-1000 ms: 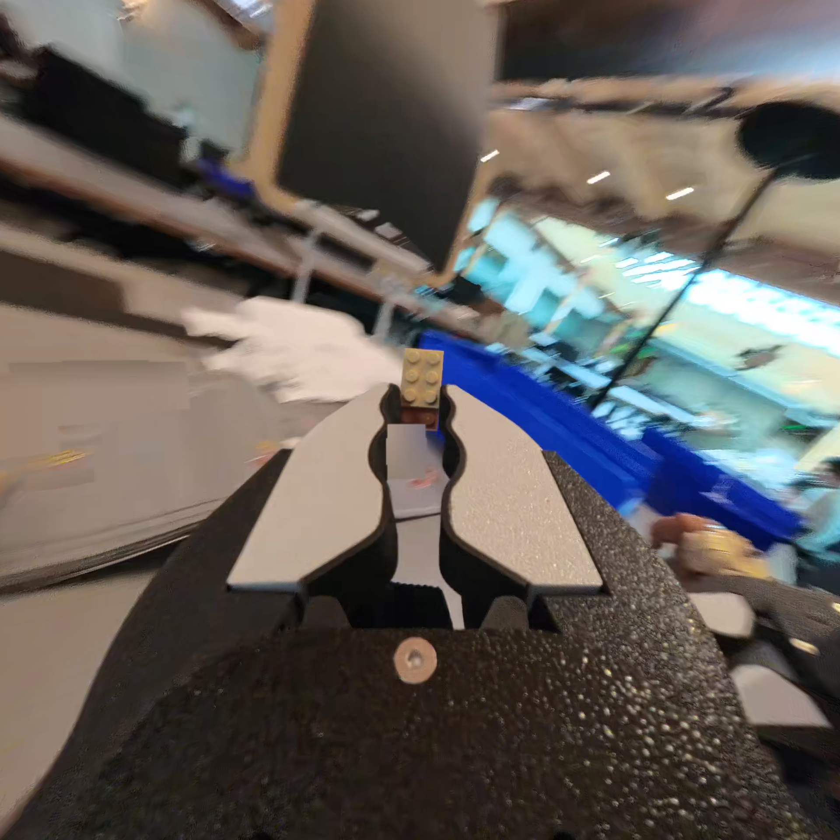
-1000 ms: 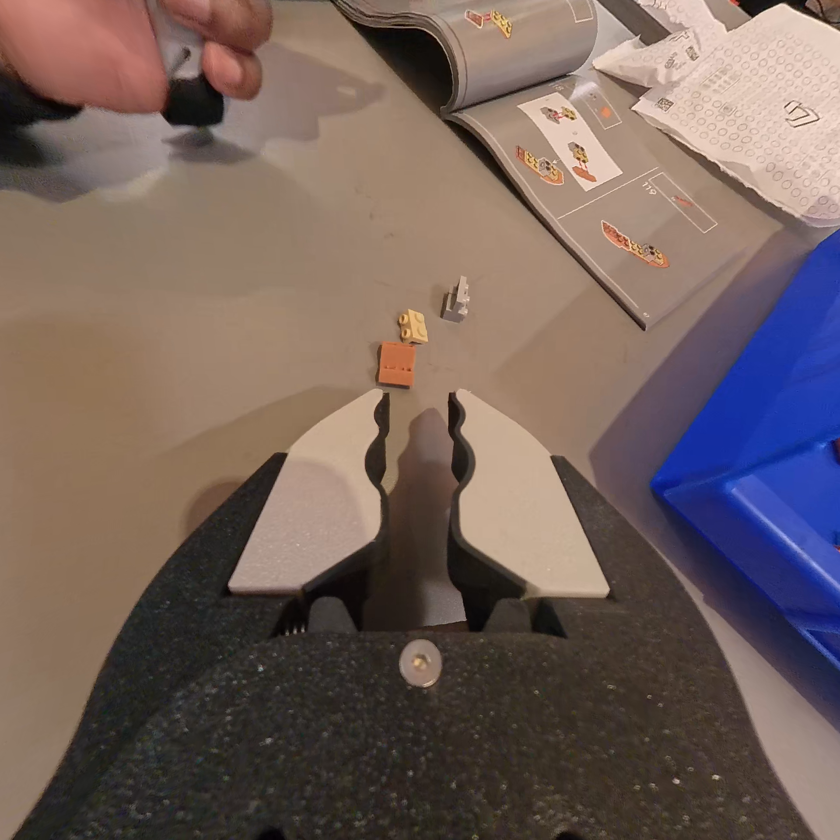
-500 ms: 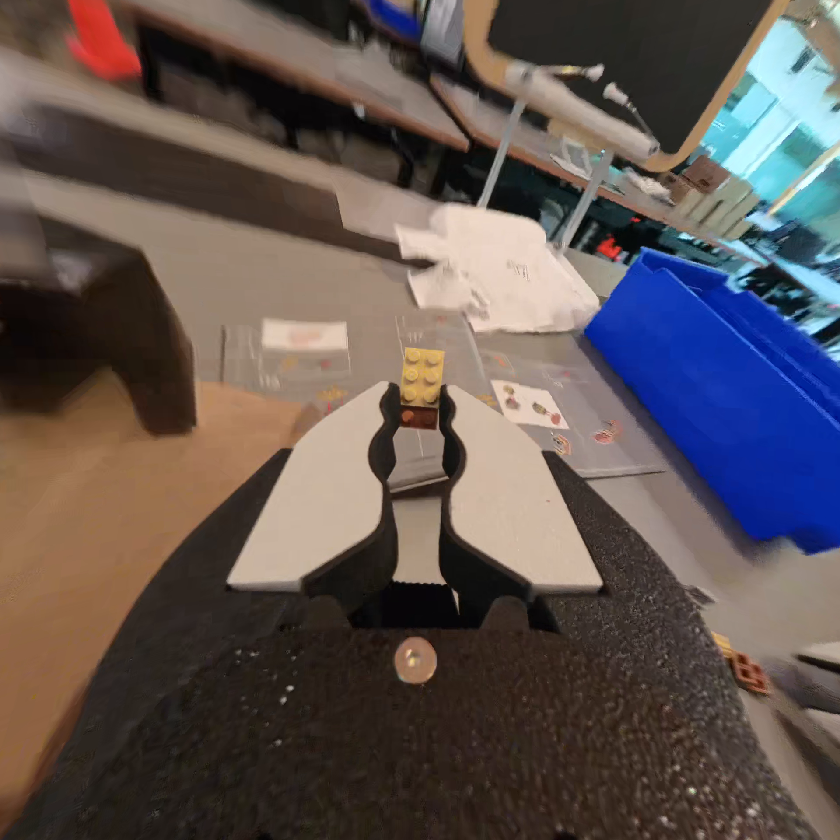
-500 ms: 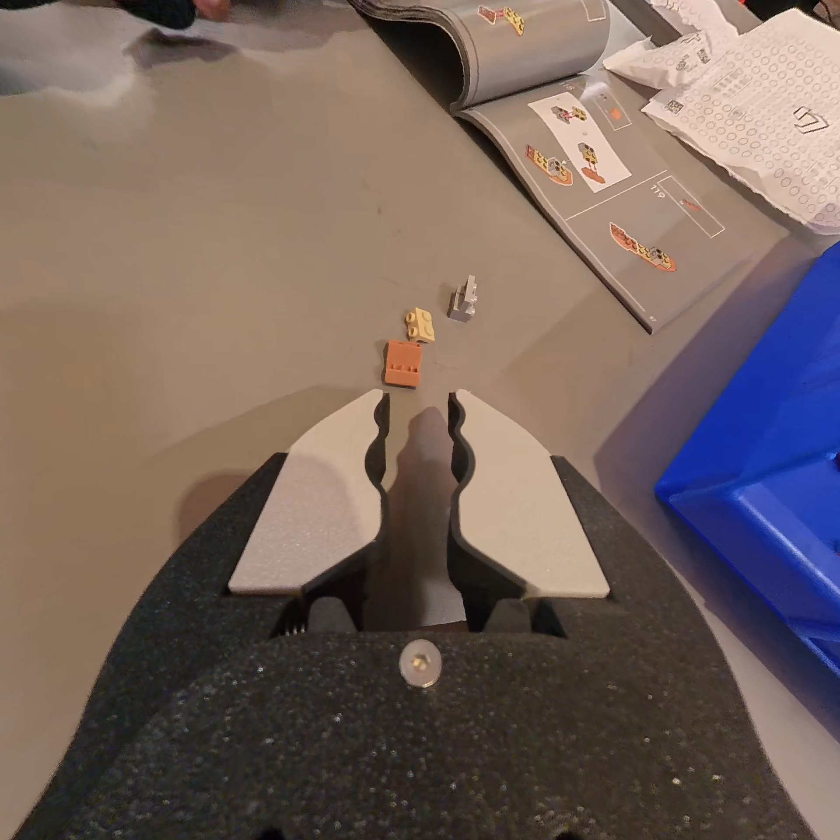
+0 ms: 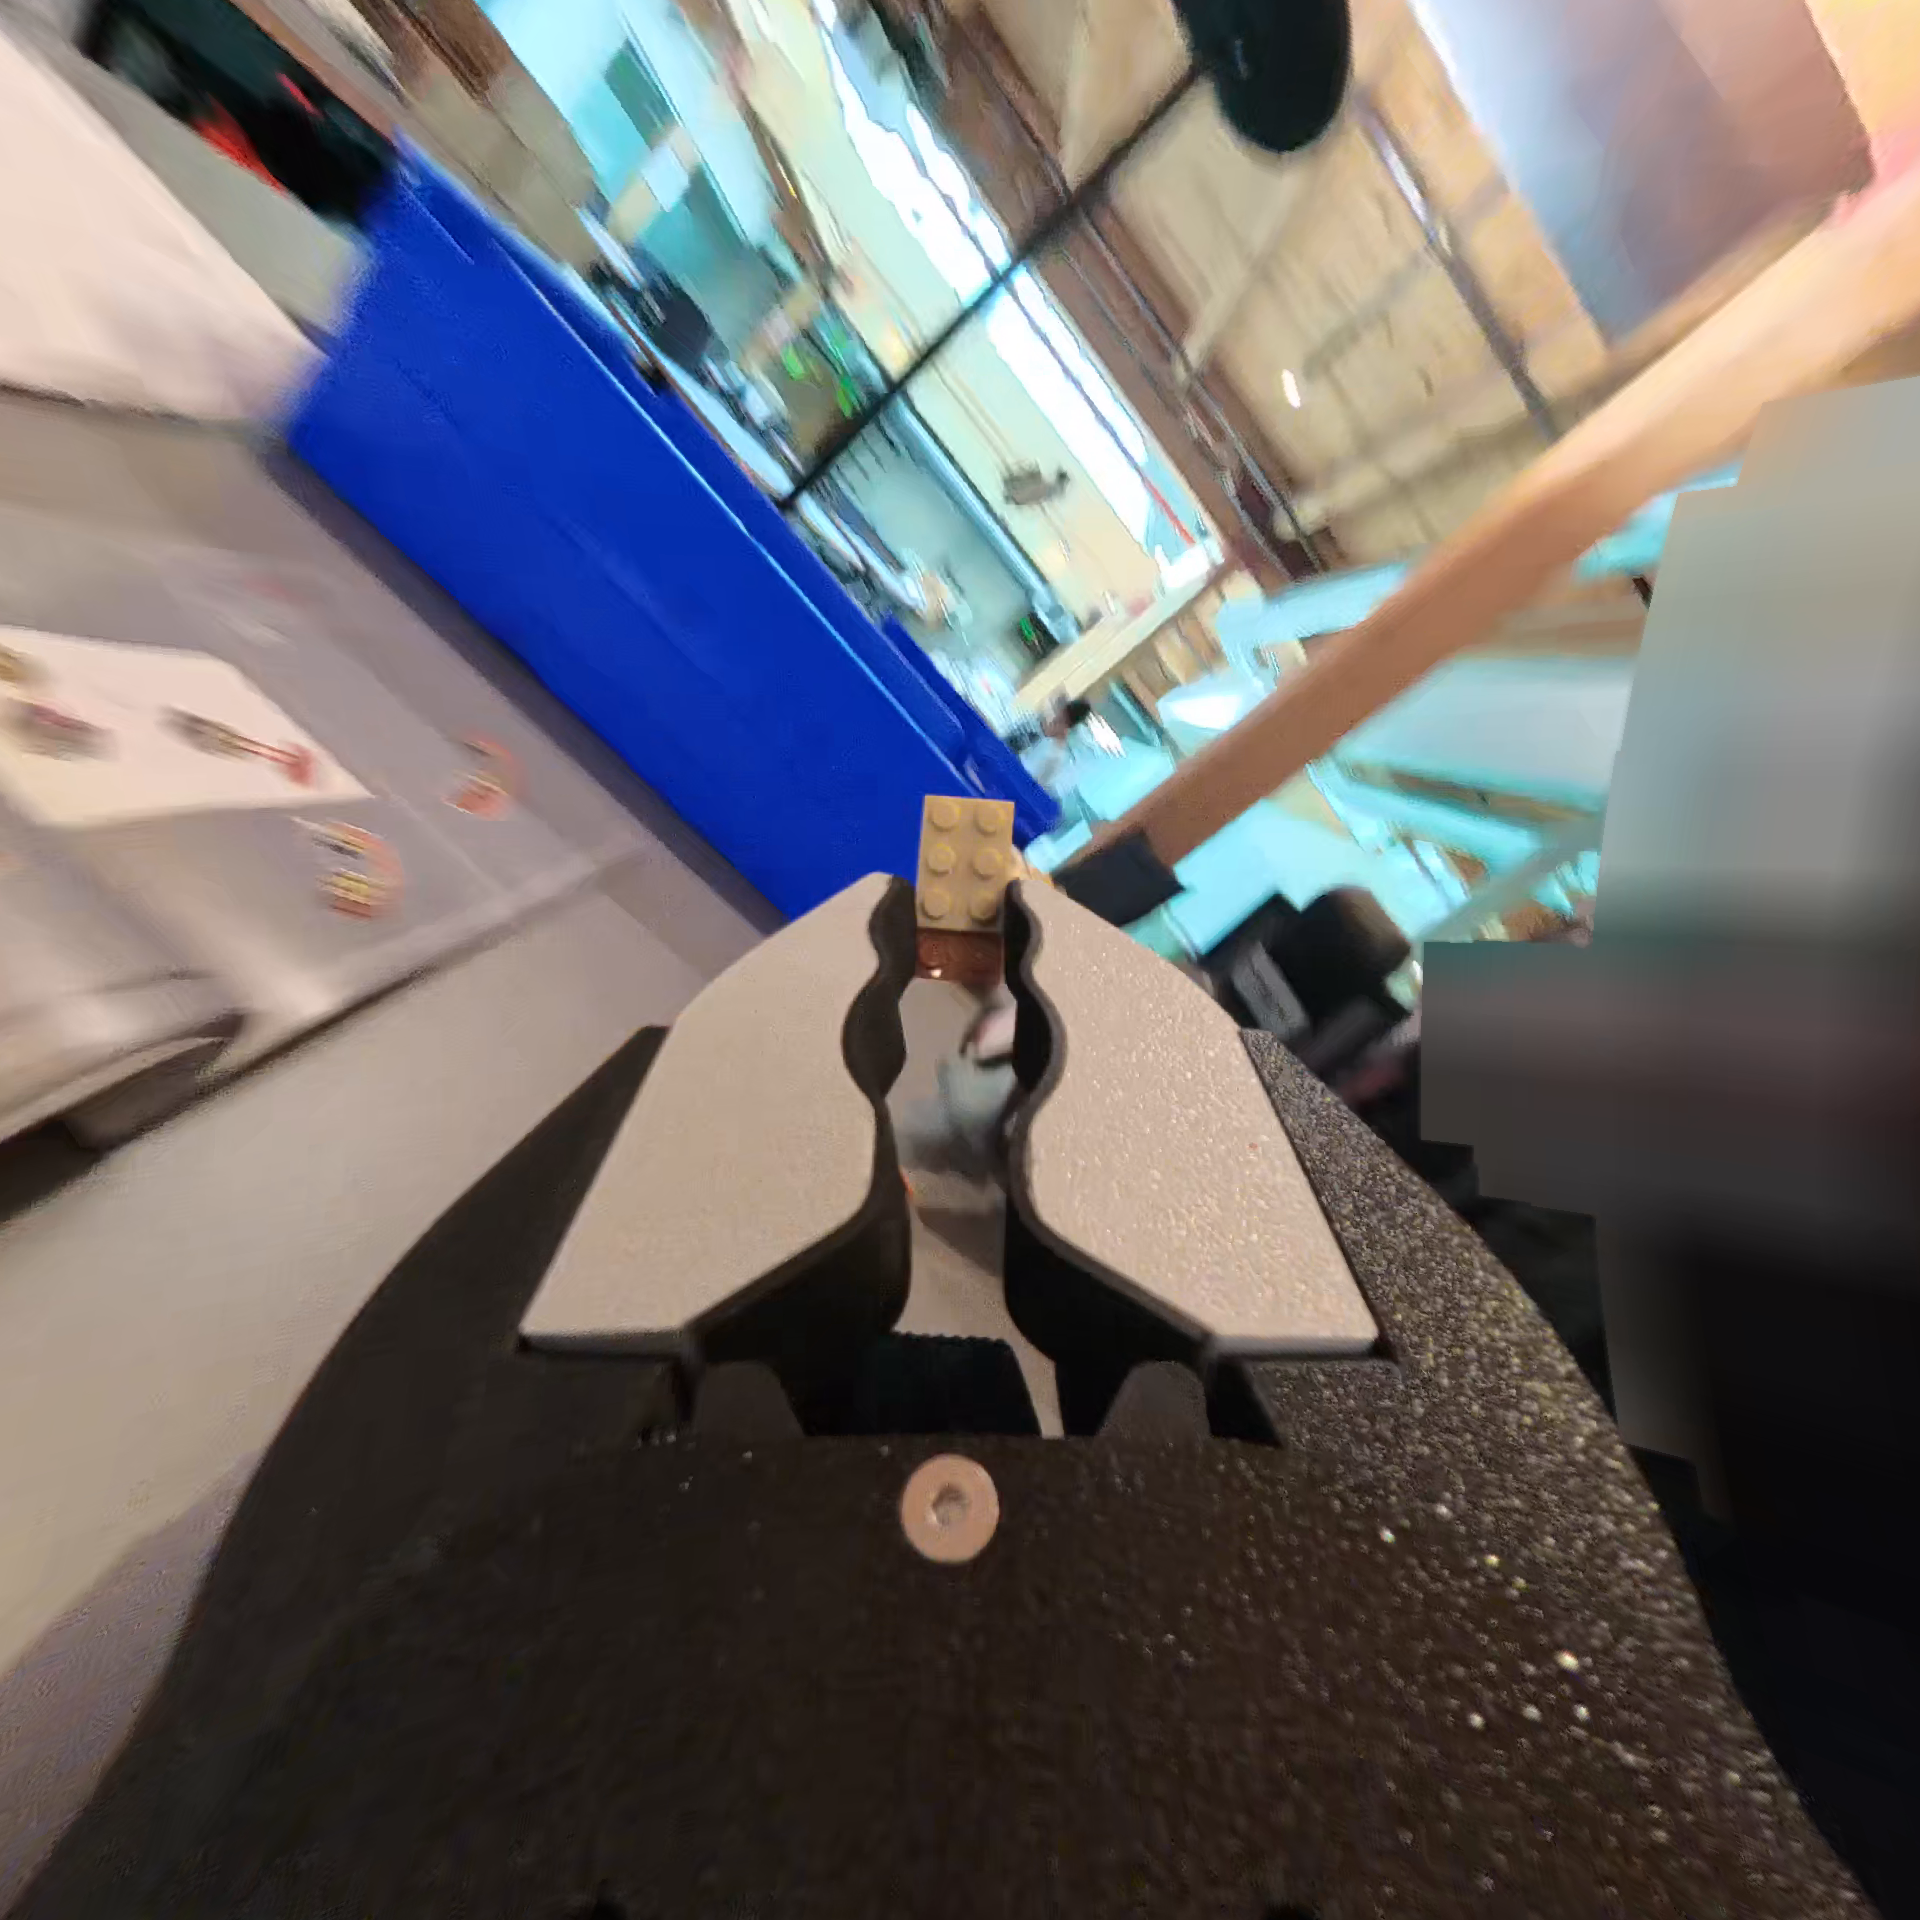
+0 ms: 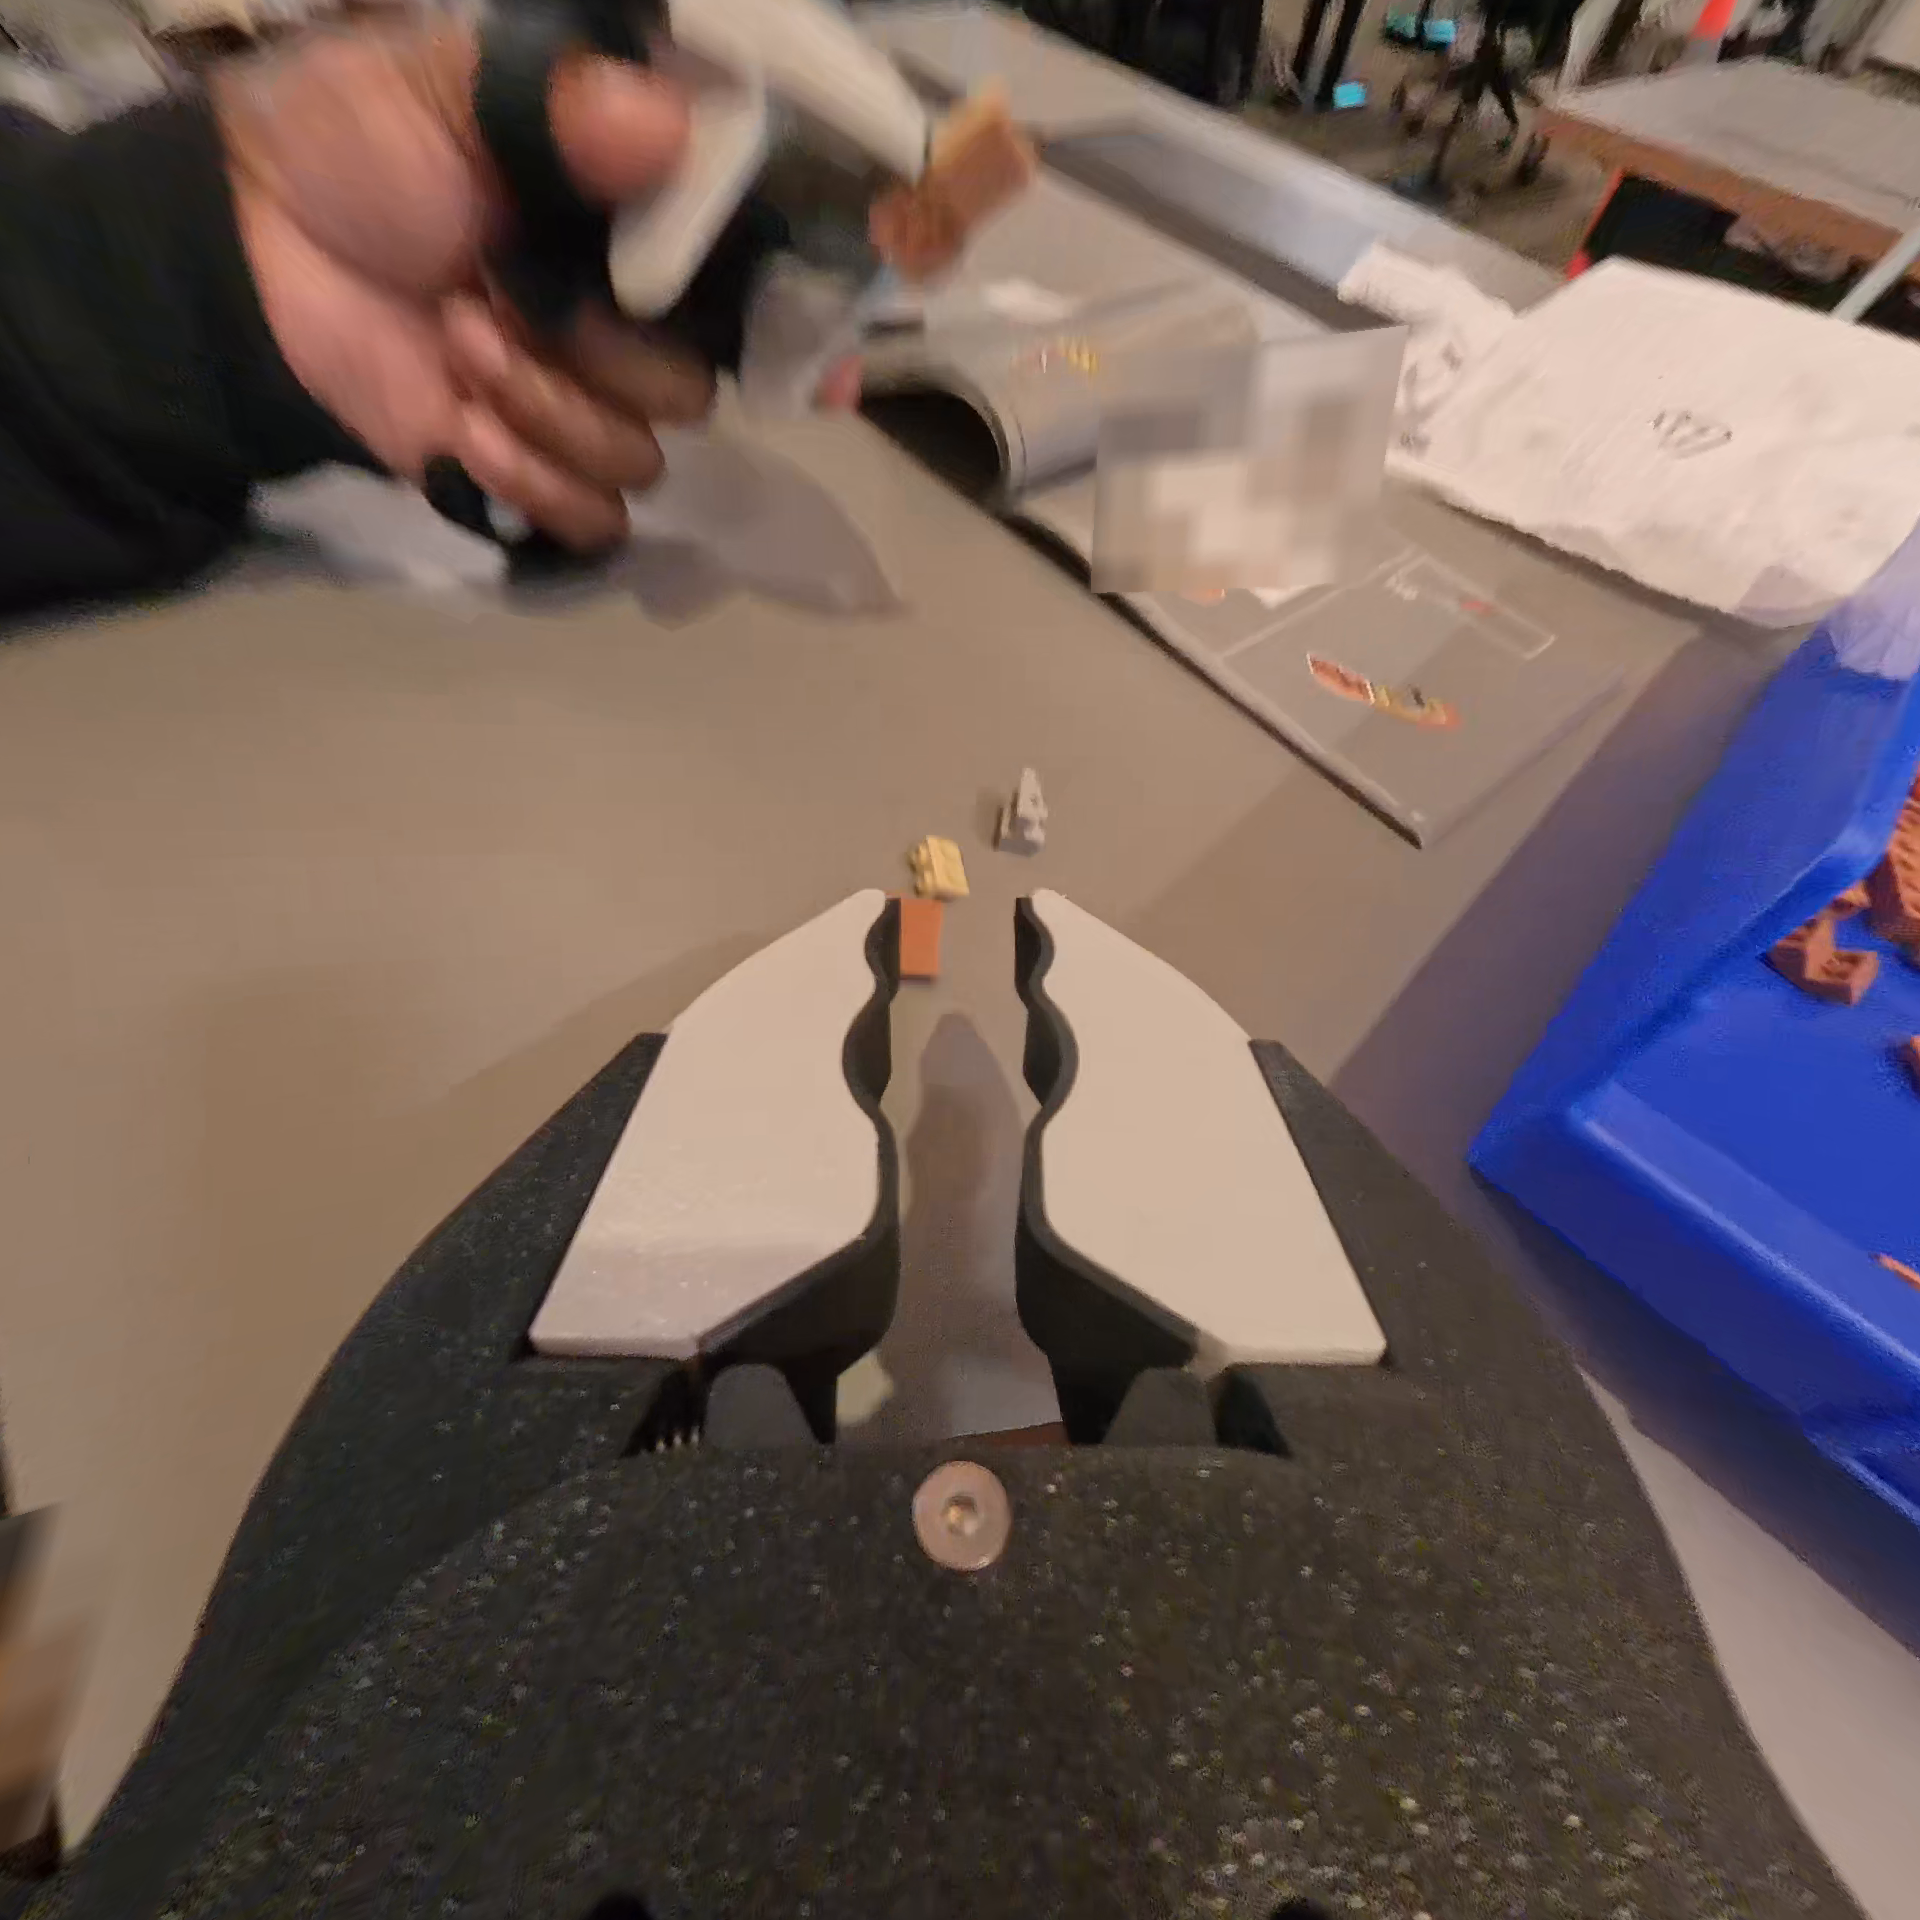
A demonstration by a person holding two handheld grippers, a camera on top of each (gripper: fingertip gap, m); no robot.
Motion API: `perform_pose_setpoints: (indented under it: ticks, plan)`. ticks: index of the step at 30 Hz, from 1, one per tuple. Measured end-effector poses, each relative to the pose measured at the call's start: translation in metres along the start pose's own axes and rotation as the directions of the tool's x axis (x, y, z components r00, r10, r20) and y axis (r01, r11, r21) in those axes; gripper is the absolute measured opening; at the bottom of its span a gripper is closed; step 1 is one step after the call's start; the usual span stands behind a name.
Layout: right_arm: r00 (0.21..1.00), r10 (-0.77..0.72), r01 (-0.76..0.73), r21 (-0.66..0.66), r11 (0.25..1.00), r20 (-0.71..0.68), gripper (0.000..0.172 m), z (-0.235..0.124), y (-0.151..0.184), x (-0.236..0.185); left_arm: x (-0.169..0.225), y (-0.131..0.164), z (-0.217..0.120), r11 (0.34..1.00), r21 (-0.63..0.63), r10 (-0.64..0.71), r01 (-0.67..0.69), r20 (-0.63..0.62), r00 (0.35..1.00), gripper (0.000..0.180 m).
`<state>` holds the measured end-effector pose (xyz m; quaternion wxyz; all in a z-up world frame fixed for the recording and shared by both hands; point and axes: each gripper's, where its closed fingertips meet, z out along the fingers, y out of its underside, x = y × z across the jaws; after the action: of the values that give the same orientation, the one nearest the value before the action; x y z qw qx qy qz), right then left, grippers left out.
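My left gripper [image 5: 961, 899] is shut on a small brick stack: a tan studded plate [image 5: 966, 862] on a brown piece [image 5: 958, 951], sticking out past the fingertips. It is lifted off the table and tilted. The right wrist view shows it blurred at the top, in a hand [image 6: 416, 281], with the stack [image 6: 951, 203] at its tip. My right gripper [image 6: 954, 909] is open, low over the grey table. An orange tile [image 6: 921, 935] lies between its fingertips, next to the left finger, not pinched. A small tan brick [image 6: 938, 865] and a grey piece [image 6: 1023, 814] lie just beyond.
A blue bin [image 6: 1714, 1039] holding brown bricks stands at the right and shows in the left wrist view [image 5: 582, 561]. An open instruction booklet [image 6: 1351, 665] and white paper sheets [image 6: 1662, 447] lie at the back right. The booklet shows blurred at the left wrist view's left [image 5: 208, 790]. Across from one pair of fingers to the other is roughly 15 cm.
My right gripper moved forward, so the orange tile now lies between its fingertips, and its jaws narrowed a little. My left gripper swung and tilted with the brick stack still held, coming back into the right view.
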<state>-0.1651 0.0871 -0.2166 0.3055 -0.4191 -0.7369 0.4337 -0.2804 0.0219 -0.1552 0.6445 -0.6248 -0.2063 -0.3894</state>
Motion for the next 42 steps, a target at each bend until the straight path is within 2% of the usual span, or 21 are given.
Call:
perform_pose_setpoints:
  ticks: [2, 4, 8, 11, 14, 17, 19, 24, 29, 32, 34, 36, 38, 40, 42]
  plan:
    - [0.998, 0.026, -0.030, 0.079, 0.996, 0.054, 0.020, -0.007, -0.013, -0.002, 0.011, 0.024, 0.013, 0.991, -0.126, 0.030, -0.037, -0.055, 0.998, 0.016]
    - [0.997, -0.015, 0.006, 0.112, 0.994, 0.078, 0.021, -0.010, -0.020, -0.005, 0.027, 0.045, 0.023, 0.970, -0.232, 0.035, -0.067, -0.138, 0.990, 0.016]
    - [0.961, -0.273, 0.265, 0.121, 0.957, 0.053, 0.023, -0.009, -0.025, -0.013, 0.042, 0.088, 0.034, 0.876, -0.435, 0.130, -0.210, -0.207, 0.970, 0.016]
    - [0.876, -0.479, 0.474, 0.090, 0.876, 0.049, 0.026, -0.006, -0.022, -0.020, 0.044, 0.109, 0.038, 0.801, -0.538, 0.165, -0.264, -0.225, 0.960, 0.016]
    - [0.755, -0.655, 0.649, 0.096, 0.755, 0.046, 0.026, -0.005, -0.022, -0.025, 0.046, 0.119, 0.043, 0.763, -0.587, 0.167, -0.271, -0.226, 0.960, 0.016]
    - [0.655, -0.755, 0.749, 0.114, 0.652, 0.015, 0.028, -0.004, -0.025, -0.024, 0.041, 0.126, 0.045, 0.739, -0.622, 0.172, -0.259, -0.198, 0.965, 0.016]
    - [0.637, -0.771, 0.760, 0.144, 0.633, 0.030, 0.028, -0.003, -0.025, -0.026, 0.038, 0.130, 0.044, 0.730, -0.637, 0.168, -0.248, -0.185, 0.968, 0.016]
    - [0.631, -0.770, 0.750, 0.174, 0.638, 0.098, 0.028, 0.001, -0.017, -0.037, 0.036, 0.139, 0.042, 0.700, -0.671, 0.168, -0.245, -0.179, 0.969, 0.016]
    - [0.643, -0.749, 0.725, 0.187, 0.662, 0.160, 0.010, 0.000, -0.012, -0.044, 0.039, 0.144, 0.043, 0.695, -0.682, 0.140, -0.228, -0.183, 0.973, 0.016]
    - [0.671, -0.721, 0.700, 0.174, 0.693, 0.173, 0.008, 0.001, -0.011, -0.041, 0.038, 0.142, 0.045, 0.713, -0.663, 0.143, -0.227, -0.179, 0.973, 0.016]
    - [0.716, -0.675, 0.654, 0.166, 0.738, 0.177, 0.008, 0.000, -0.014, -0.036, 0.038, 0.137, 0.047, 0.722, -0.632, 0.200, -0.281, -0.198, 0.960, 0.017]
    - [0.779, -0.607, 0.589, 0.146, 0.795, 0.159, 0.008, 0.000, -0.018, -0.026, 0.038, 0.121, 0.051, 0.747, -0.546, 0.321, -0.380, -0.204, 0.925, 0.021]
    - [0.846, -0.516, 0.502, 0.127, 0.856, 0.136, 0.008, 0.000, -0.024, -0.012, 0.035, 0.093, 0.056, 0.746, -0.417, 0.507, -0.519, -0.149, 0.849, 0.023]
    - [0.888, -0.441, 0.426, 0.130, 0.895, 0.132, 0.008, -0.001, -0.029, -0.004, 0.034, 0.068, 0.058, 0.706, -0.317, 0.649, -0.634, -0.070, 0.758, 0.024]
    - [0.896, -0.418, 0.397, 0.150, 0.905, 0.150, 0.008, -0.004, -0.031, -0.005, 0.042, 0.065, 0.059, 0.629, -0.276, 0.737, -0.727, -0.086, 0.670, 0.024]
